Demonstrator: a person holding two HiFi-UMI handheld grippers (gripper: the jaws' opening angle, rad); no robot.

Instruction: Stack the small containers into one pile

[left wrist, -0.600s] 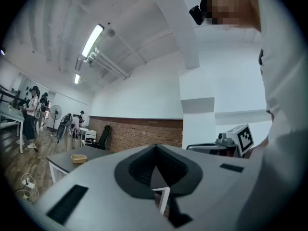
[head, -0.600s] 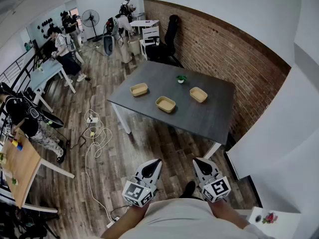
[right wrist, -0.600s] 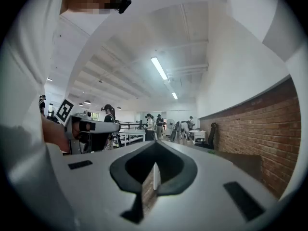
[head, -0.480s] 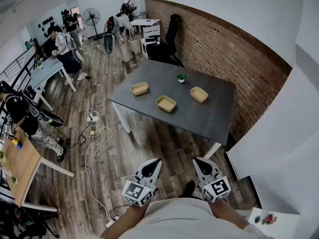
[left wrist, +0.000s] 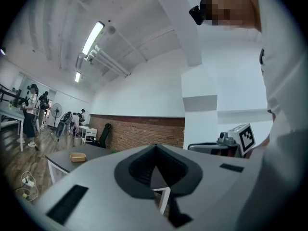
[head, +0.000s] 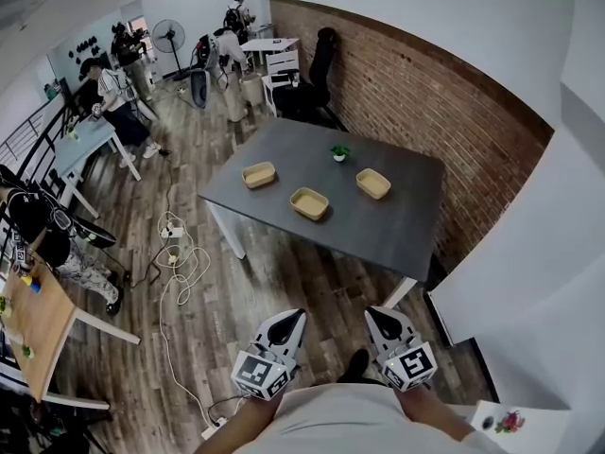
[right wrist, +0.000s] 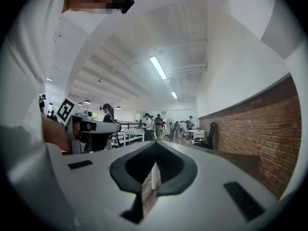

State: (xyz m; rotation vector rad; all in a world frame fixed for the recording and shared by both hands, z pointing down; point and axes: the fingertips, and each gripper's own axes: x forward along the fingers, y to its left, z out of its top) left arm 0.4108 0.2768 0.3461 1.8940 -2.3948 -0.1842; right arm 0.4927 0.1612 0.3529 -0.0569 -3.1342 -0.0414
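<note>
Small containers: three shallow tan tubs on the dark grey table (head: 383, 235): left tub (head: 258, 174), middle tub (head: 310, 202), right tub (head: 373, 183). They stand apart in a loose row; none is stacked.
Contents: all three look empty, as far as this range allows.
Bearing from tongs: the table lies well ahead of both tools, across open wooden floor. Nothing is within reach.
Long axis: each tub is oblong, with its long side running roughly across the person's line of sight, slightly skewed.
Nearer hand: the middle tub sits nearest the person, almost on the line between the two tools. The left tub falls to the left side and the right tub to the right. Judged no real advantage to either hand yet.
Left gripper (head: 293, 316): held at the waist, jaws clenched tip to tip, nothing between them.
Right gripper (head: 376, 313): likewise at the waist, clenched and carrying nothing.
Other item: a small green plant (head: 339, 151) stands on the table behind the tubs, clear of them.
Assessment: stacking not begun; an approach to the table is needed first.
</note>
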